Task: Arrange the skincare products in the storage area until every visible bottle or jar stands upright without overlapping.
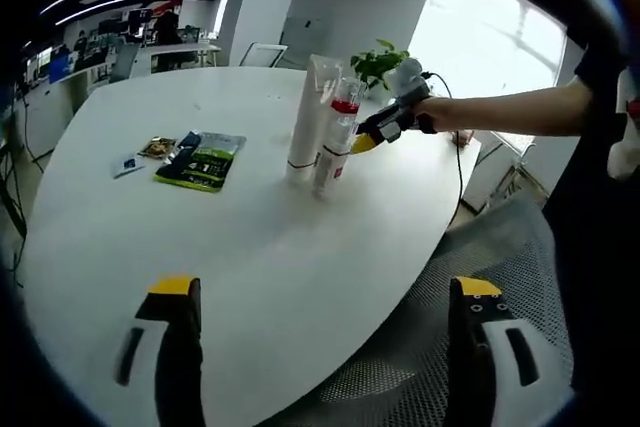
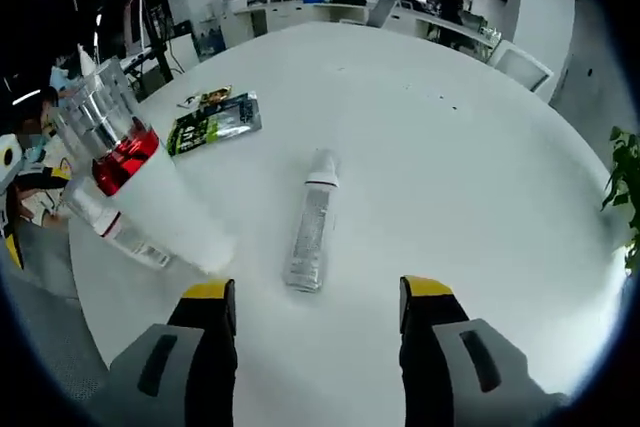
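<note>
Two bottles (image 1: 322, 127) stand upright together mid-table (image 1: 250, 247); a third bottle (image 2: 310, 222) lies flat just beyond the right gripper (image 2: 318, 307). Left gripper (image 1: 325, 302) and right are both spread, holding nothing.

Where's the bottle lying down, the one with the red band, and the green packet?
Lying bottle (image 2: 309, 230), right gripper view, mid-body.
Red-band bottle (image 2: 150, 192), right gripper view, white body.
Green packet (image 1: 203, 161), left gripper view, centre.

Green packets (image 1: 203, 160) – potted plant (image 1: 378, 64) – white table (image 1: 250, 247)
</note>
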A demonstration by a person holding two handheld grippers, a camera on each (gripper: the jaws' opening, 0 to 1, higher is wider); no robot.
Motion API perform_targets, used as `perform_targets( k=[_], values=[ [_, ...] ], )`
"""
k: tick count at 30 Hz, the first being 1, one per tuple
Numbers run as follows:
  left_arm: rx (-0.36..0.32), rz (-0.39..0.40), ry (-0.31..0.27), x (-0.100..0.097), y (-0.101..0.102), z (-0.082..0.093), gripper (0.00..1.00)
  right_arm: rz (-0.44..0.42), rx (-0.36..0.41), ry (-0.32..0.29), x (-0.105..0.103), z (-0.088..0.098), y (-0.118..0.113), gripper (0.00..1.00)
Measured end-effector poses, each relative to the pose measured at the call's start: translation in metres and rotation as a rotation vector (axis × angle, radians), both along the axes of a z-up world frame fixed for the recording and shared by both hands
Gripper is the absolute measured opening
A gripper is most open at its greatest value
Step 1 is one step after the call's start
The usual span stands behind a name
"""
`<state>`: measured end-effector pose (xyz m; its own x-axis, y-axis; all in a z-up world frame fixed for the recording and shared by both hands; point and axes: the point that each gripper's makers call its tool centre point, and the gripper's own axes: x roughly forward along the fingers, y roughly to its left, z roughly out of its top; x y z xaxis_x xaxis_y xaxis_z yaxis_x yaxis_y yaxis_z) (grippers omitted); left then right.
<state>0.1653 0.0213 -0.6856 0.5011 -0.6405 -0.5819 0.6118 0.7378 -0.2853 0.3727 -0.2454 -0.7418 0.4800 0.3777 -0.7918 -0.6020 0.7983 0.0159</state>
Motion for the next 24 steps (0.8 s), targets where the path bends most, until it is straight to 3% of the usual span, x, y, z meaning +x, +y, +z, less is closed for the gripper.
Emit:
perform_targets(
  k=[4, 11, 16, 24],
  values=[
    [-0.006, 0.017, 0.000, 0.002, 0.003, 0.000, 0.96, -0.003, -0.040, -0.019, 0.005, -0.003, 0.004, 0.63],
    [0.005, 0.017, 0.007, 0.001, 0.003, -0.002, 0.95, -0.018, -0.027, -0.058, 0.026, -0.008, 0.011, 0.57],
    [0.010, 0.016, 0.017, 0.001, 0.003, -0.004, 0.95, 0.016, -0.037, -0.049, 0.034, -0.016, 0.023, 0.57],
    [0.027, 0.004, 0.036, -0.001, 0.004, -0.009, 0.94, 0.014, -0.046, -0.051, 0.042, -0.024, 0.023, 0.54]
  ],
)
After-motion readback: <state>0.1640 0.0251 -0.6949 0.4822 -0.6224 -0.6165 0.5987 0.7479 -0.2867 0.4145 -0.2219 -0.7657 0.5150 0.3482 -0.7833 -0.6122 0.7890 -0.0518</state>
